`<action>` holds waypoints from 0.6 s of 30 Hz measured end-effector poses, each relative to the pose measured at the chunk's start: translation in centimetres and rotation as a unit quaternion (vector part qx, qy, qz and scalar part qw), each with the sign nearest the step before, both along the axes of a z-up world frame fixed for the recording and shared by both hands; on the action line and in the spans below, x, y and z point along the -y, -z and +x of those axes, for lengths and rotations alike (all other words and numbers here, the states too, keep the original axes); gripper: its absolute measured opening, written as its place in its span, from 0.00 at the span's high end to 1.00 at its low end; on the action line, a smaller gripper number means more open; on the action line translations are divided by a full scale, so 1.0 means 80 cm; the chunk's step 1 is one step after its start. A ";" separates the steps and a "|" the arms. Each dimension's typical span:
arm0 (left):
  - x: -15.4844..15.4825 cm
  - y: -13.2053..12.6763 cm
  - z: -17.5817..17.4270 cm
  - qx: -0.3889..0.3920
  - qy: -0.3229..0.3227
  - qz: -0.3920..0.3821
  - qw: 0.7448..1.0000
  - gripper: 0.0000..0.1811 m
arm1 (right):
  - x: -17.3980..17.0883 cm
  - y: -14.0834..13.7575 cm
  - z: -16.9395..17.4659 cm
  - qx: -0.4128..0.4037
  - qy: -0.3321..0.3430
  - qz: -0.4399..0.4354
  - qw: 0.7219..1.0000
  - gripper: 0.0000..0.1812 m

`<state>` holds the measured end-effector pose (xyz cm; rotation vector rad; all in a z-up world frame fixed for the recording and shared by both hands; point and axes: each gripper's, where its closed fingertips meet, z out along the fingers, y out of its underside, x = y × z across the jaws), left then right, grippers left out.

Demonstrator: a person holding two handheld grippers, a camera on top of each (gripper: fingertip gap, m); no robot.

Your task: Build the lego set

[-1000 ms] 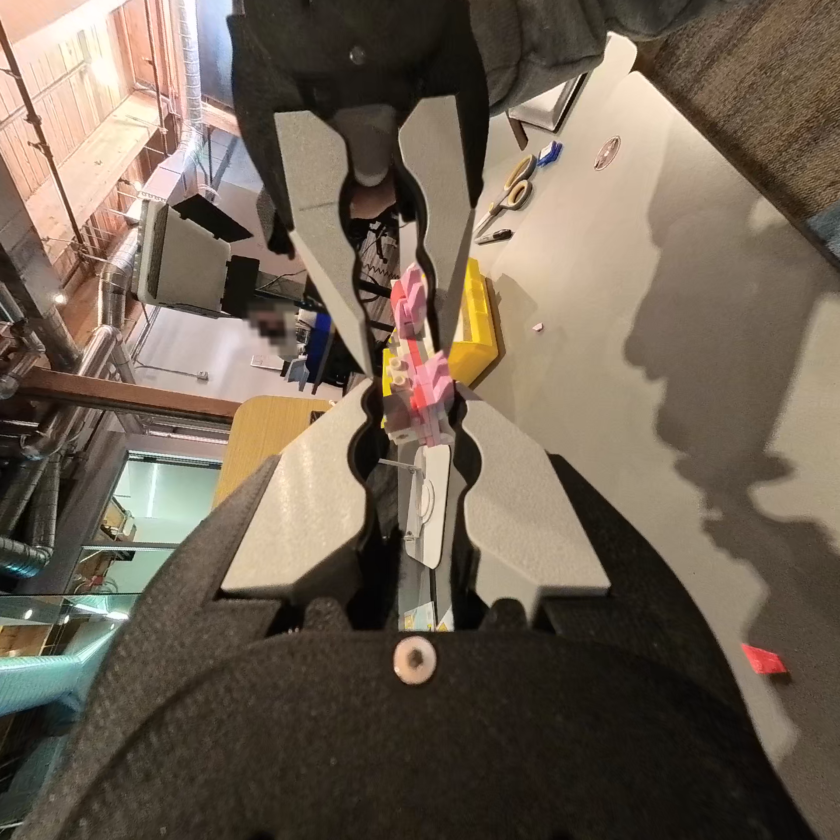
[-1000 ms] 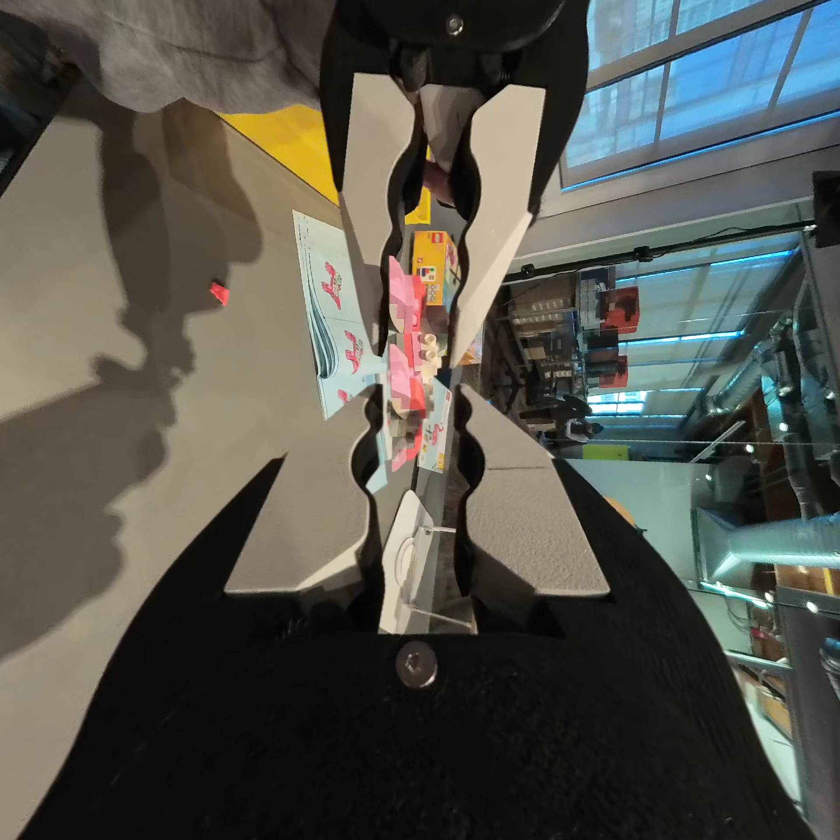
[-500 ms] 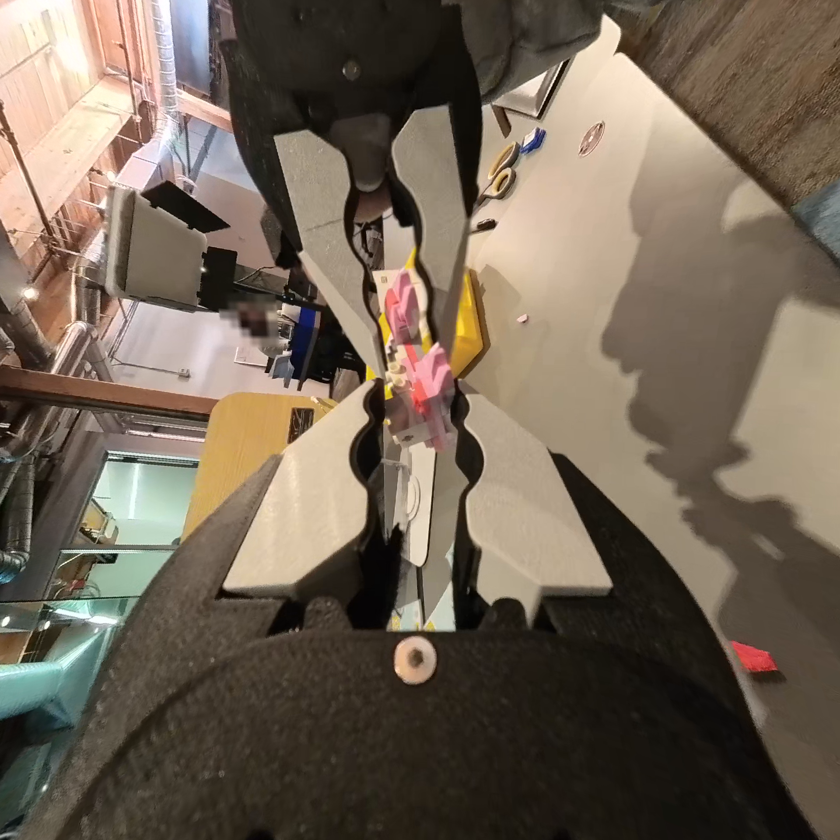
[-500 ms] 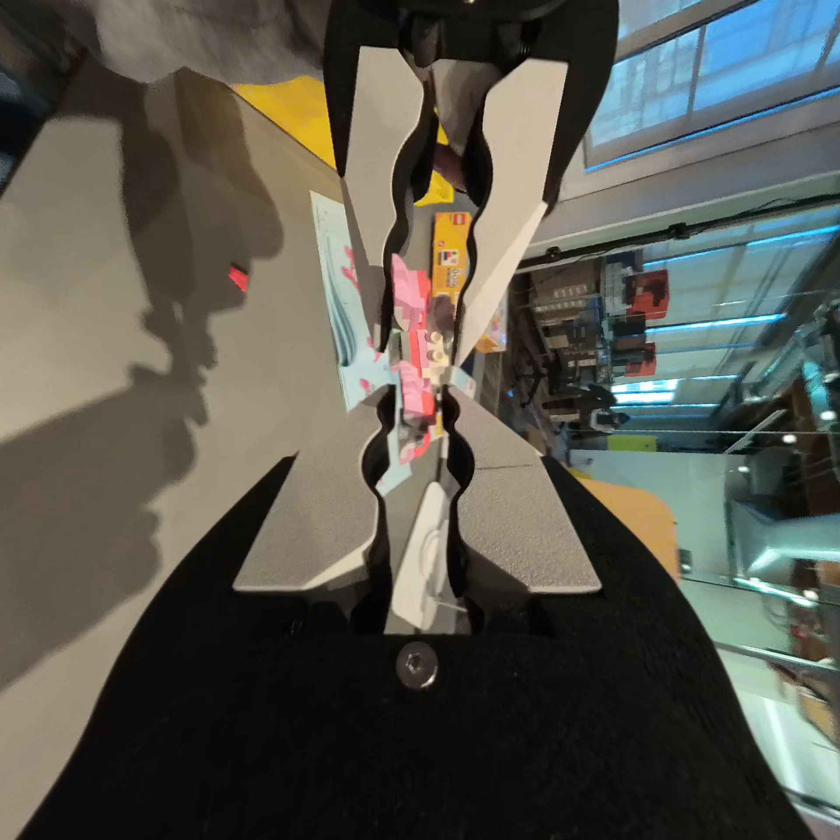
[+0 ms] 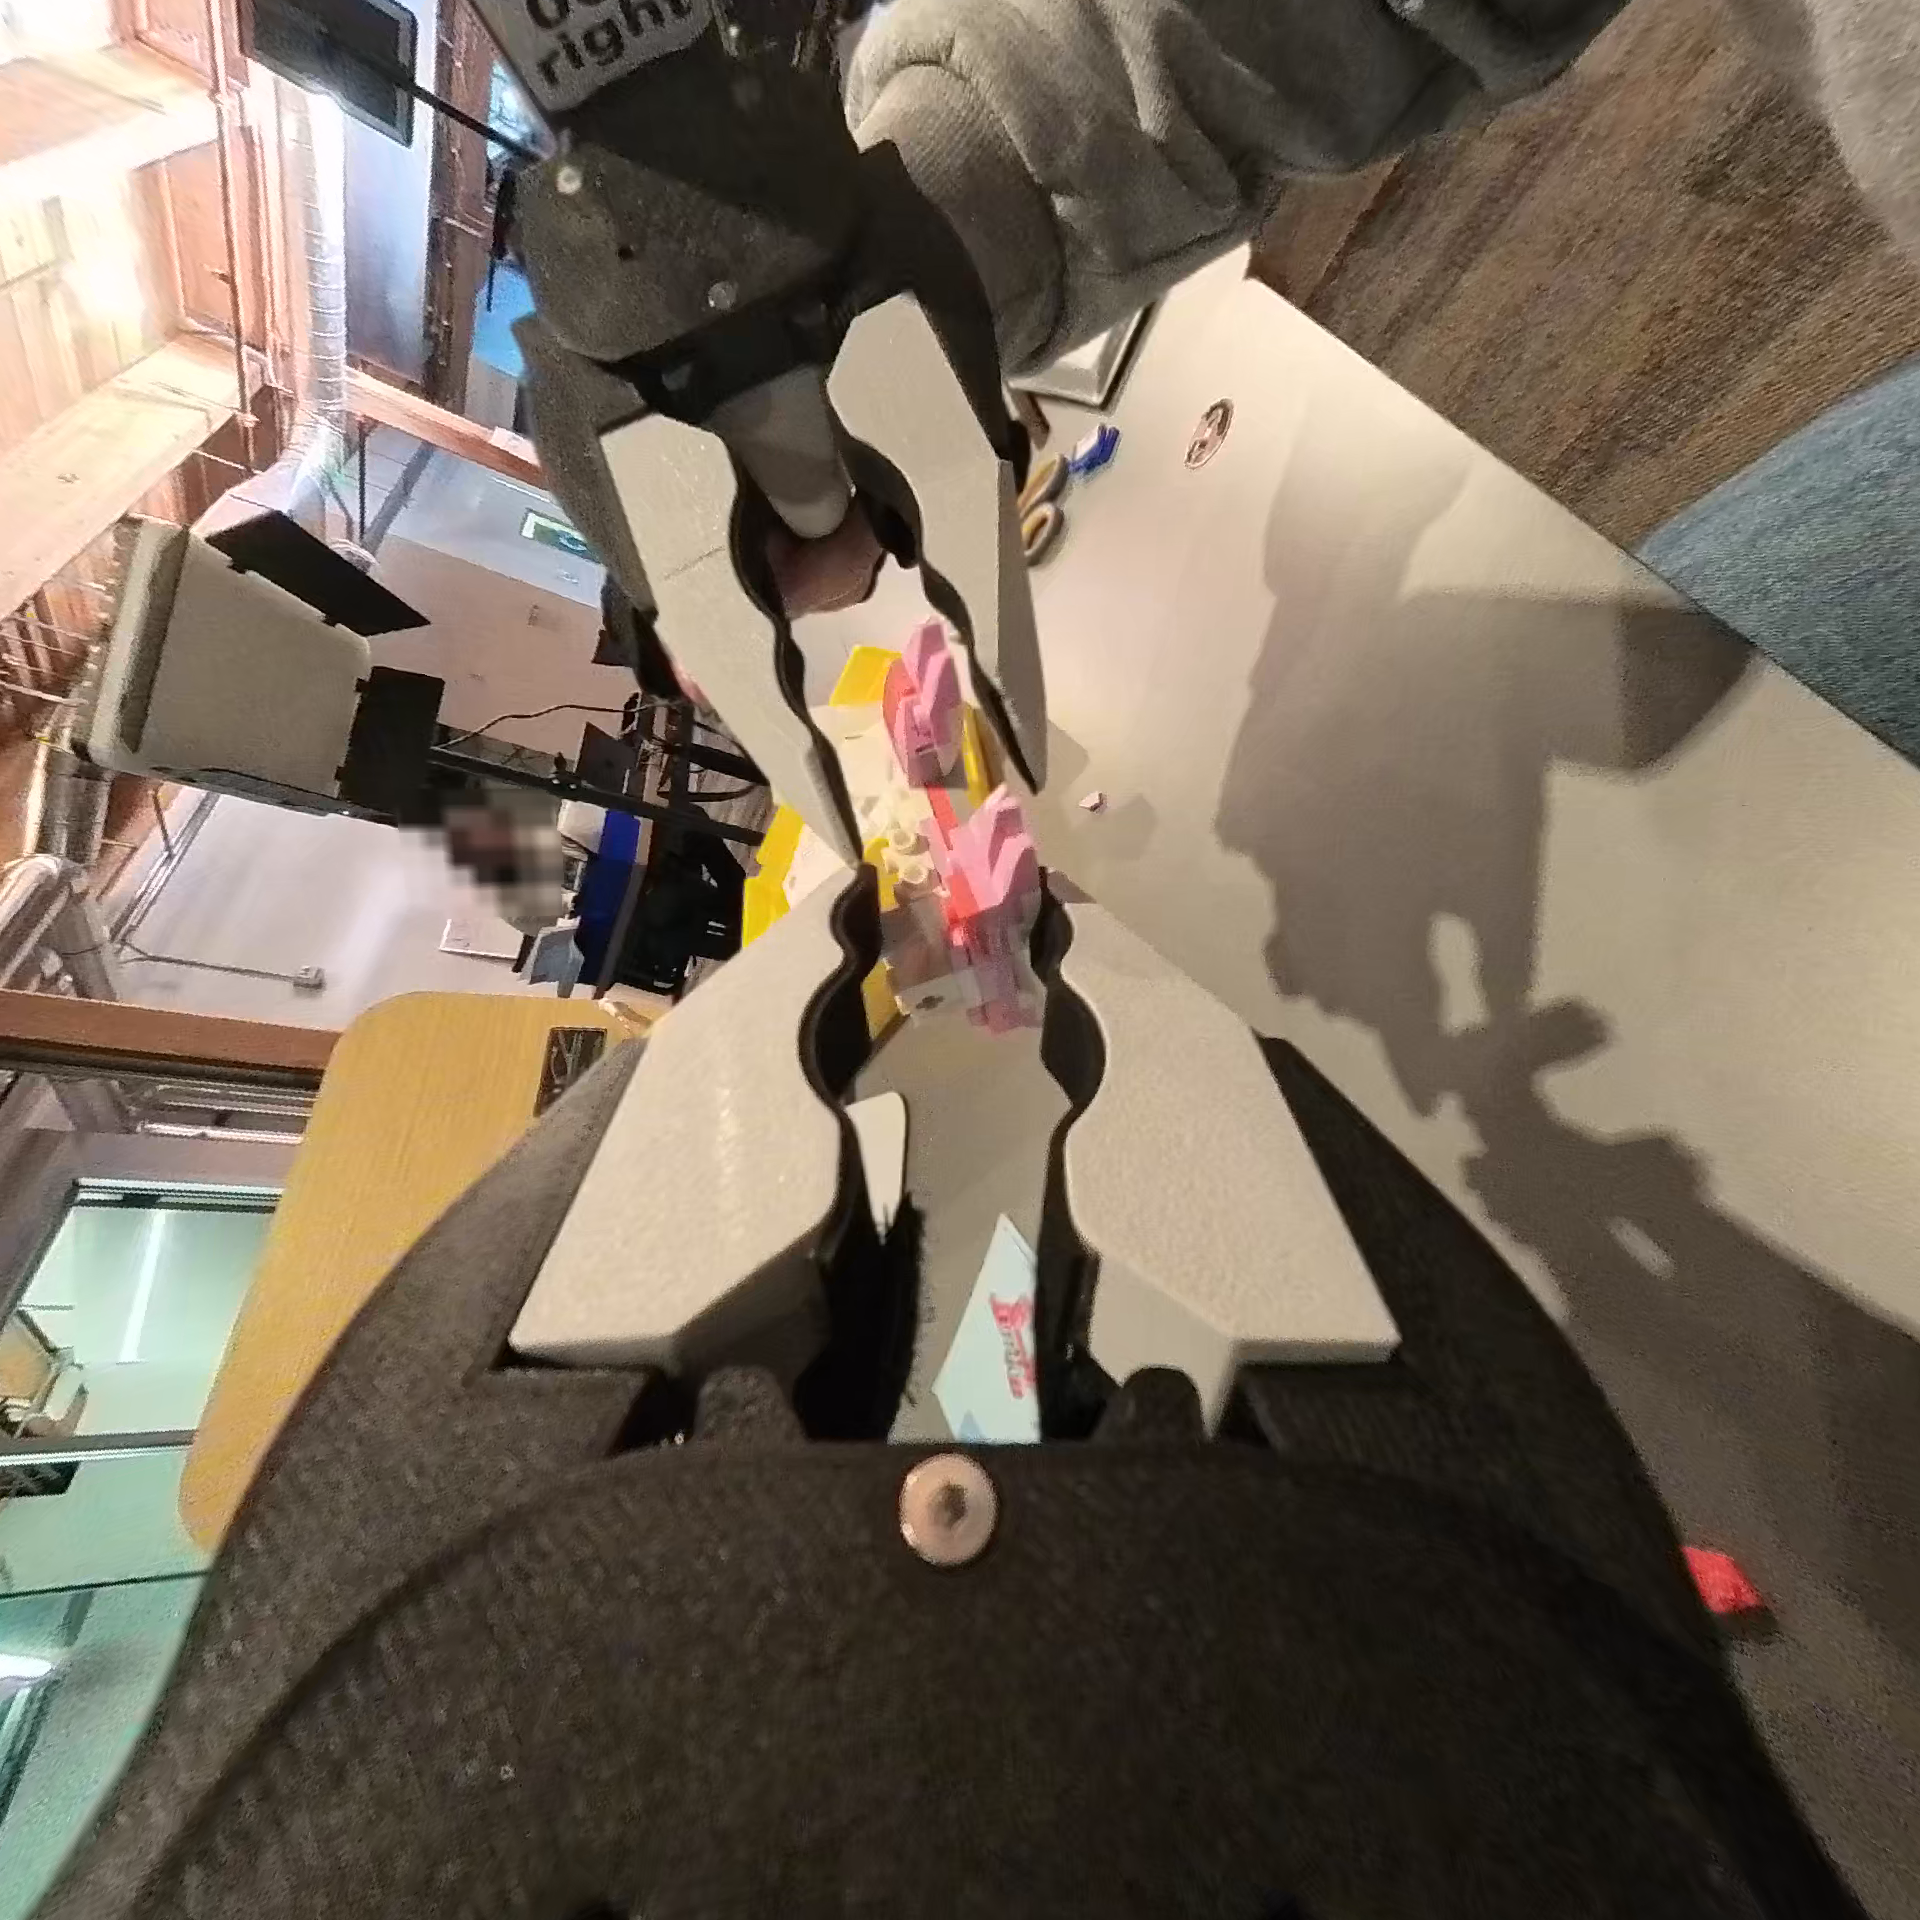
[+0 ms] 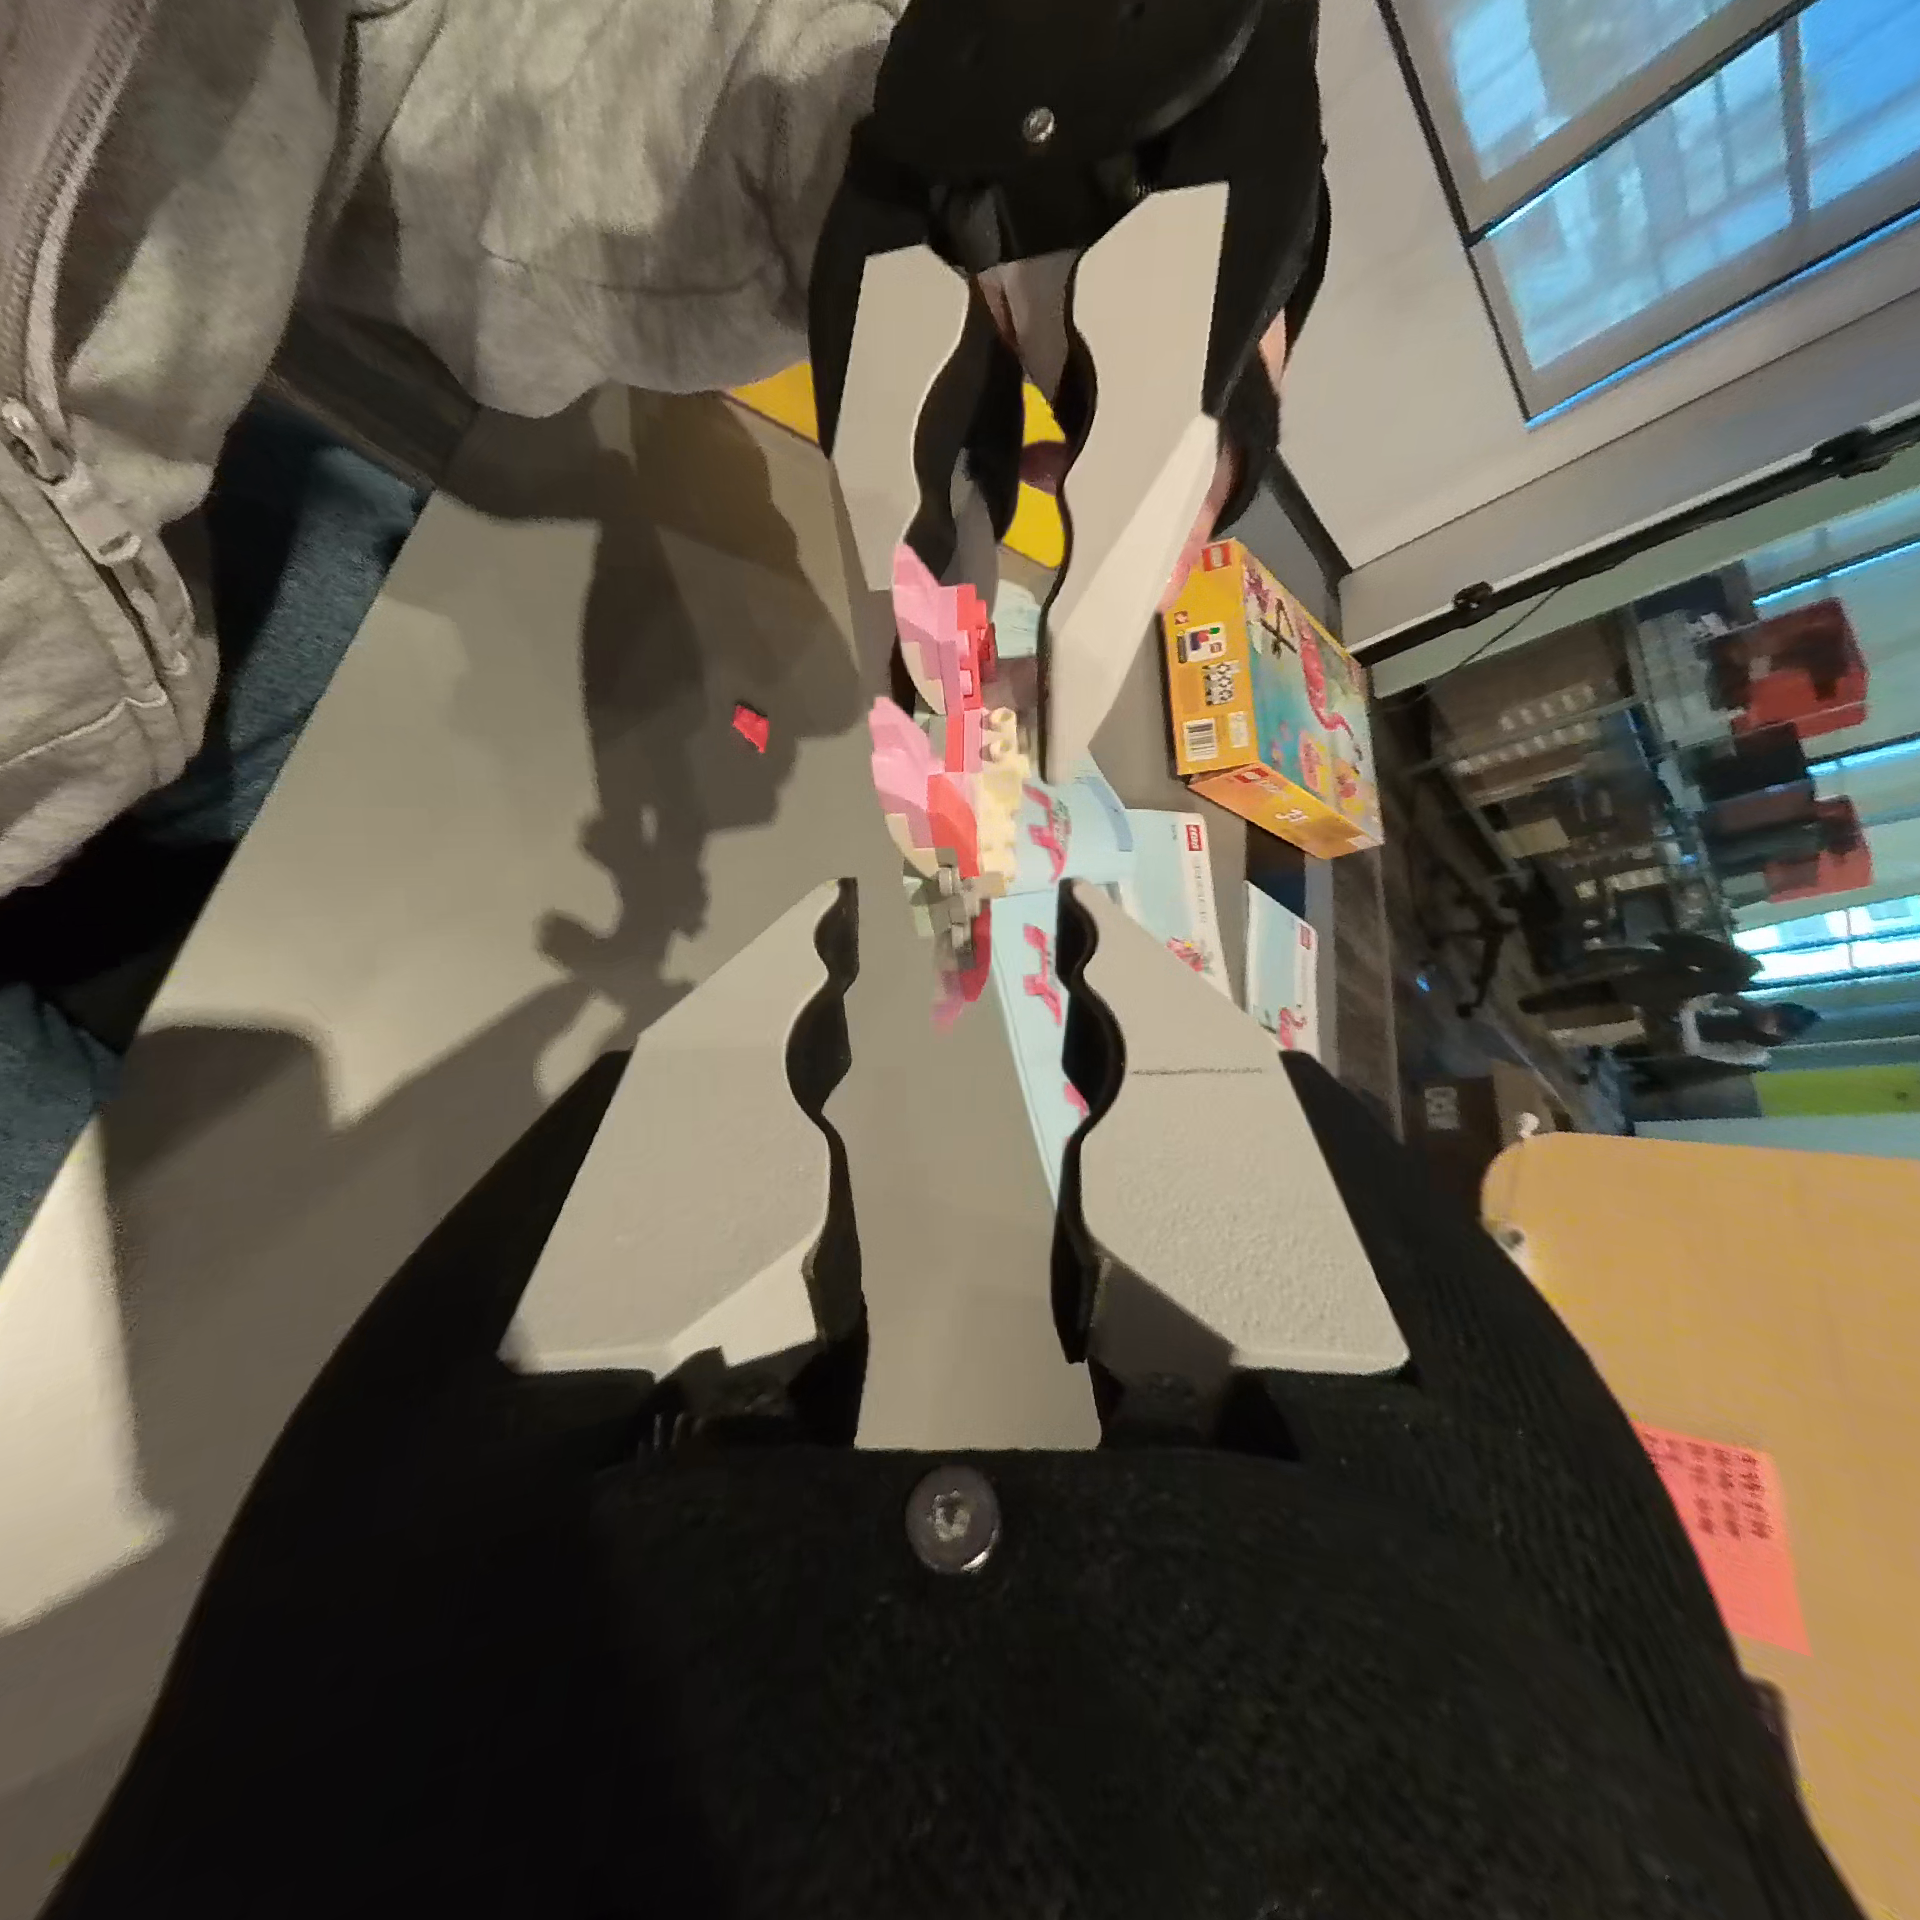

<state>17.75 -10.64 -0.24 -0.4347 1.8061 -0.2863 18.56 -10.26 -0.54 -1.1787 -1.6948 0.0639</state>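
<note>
My left hand-held gripper (image 5: 951, 888) pinches the pink lego build (image 5: 982, 914). My right hand-held gripper (image 6: 956, 894), facing it, is spread around the same build. A red piece (image 6: 750, 725) lies on the surface (image 6: 416, 831) at 10 o'clock.

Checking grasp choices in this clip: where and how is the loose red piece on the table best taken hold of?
Probably from straight above, fingers closing across its narrower sides: the red piece lies flat and alone on the table, nothing crowding it.

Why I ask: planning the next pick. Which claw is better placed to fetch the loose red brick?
Right, probably. The right claw looks open and free, with the brick ahead of it; the left claw grips the model.
</note>
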 end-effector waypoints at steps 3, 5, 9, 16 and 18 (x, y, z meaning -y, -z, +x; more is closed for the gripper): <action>-0.004 0.011 0.004 -0.012 -0.003 -0.005 1.000 0.84 | 0.001 0.004 -0.002 -0.018 -0.014 -0.010 1.000 0.85; -0.008 0.017 0.006 -0.014 -0.006 -0.024 1.000 0.84 | -0.002 0.011 -0.001 -0.018 -0.015 -0.009 1.000 0.90; -0.030 0.036 0.014 0.004 -0.053 -0.097 0.994 0.84 | -0.024 0.027 0.010 -0.019 0.017 0.010 1.000 0.92; -0.079 0.094 -0.017 0.060 -0.194 -0.241 0.949 0.85 | -0.081 0.142 0.056 0.098 0.117 0.095 0.984 0.93; -0.089 0.104 -0.031 0.087 -0.227 -0.259 0.935 0.84 | -0.092 0.173 0.068 0.140 0.135 0.128 0.973 0.93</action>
